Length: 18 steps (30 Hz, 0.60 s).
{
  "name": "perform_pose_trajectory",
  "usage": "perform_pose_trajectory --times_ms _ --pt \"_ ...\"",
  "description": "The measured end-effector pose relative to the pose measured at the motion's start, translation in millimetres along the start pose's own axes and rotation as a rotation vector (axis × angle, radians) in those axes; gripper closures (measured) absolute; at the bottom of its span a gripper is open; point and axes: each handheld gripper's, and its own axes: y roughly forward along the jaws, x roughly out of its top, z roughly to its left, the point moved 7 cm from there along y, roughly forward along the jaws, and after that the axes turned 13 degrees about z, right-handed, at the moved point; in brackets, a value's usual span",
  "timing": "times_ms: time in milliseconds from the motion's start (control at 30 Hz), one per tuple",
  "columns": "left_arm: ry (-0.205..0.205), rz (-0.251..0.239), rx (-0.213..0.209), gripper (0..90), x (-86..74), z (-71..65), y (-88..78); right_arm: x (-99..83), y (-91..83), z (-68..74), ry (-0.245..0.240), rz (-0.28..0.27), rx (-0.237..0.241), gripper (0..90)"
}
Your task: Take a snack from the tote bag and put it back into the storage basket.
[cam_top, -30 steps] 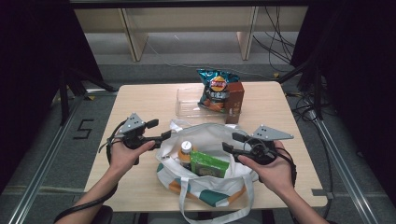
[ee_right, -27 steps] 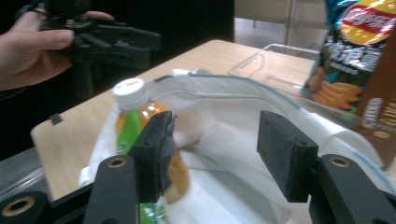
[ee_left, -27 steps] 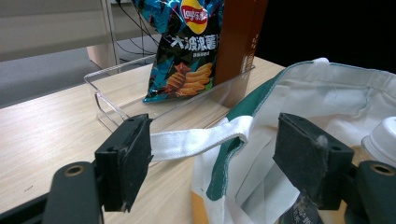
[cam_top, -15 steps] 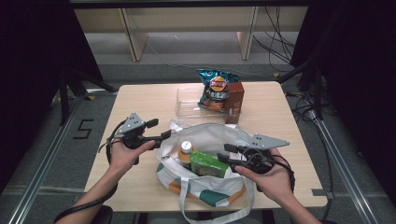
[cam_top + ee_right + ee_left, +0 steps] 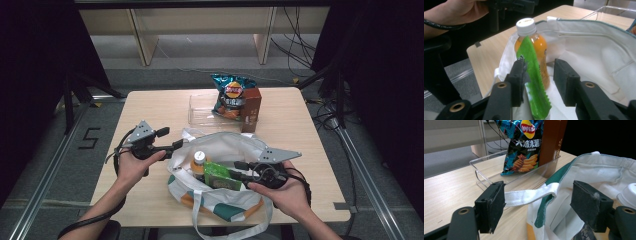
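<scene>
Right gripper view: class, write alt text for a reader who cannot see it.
The right tongs straddle a green packet inside a white tote bag, their jaws having just been closing. Behind stands an orange-drink bottle.

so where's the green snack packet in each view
High view: the green packet lies in the tote bag, low centre, at the right gripper tips.
Left gripper view: none that I can make out.
Right gripper view: centre, edge-on between the jaws.
Shared landmark: orange drink bottle beside it.
</scene>
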Motion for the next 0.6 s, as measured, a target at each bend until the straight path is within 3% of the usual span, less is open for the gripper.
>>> perform_pose_trajectory --times_ms 167,300,567,600 --pt "-0.001 0.0 -0.001 26.4 0.0 -0.1 0.1 -3.0 2.6 -1.7 -0.006 0.021 -0.016 64.7" --pt "-0.003 0.0 -0.001 26.4 0.1 -0.3 0.4 -4.0 5.2 1.4 -0.006 0.037 0.008 65.9" --pt "-0.005 0.001 -0.002 26.4 0.3 -0.8 1.2 -7.4 9.5 0.3 -0.017 0.071 0.011 72.4" --pt "-0.002 0.002 -0.002 26.5 0.2 -0.9 1.2 -6.6 9.8 -1.5 -0.043 0.066 0.0 73.2"
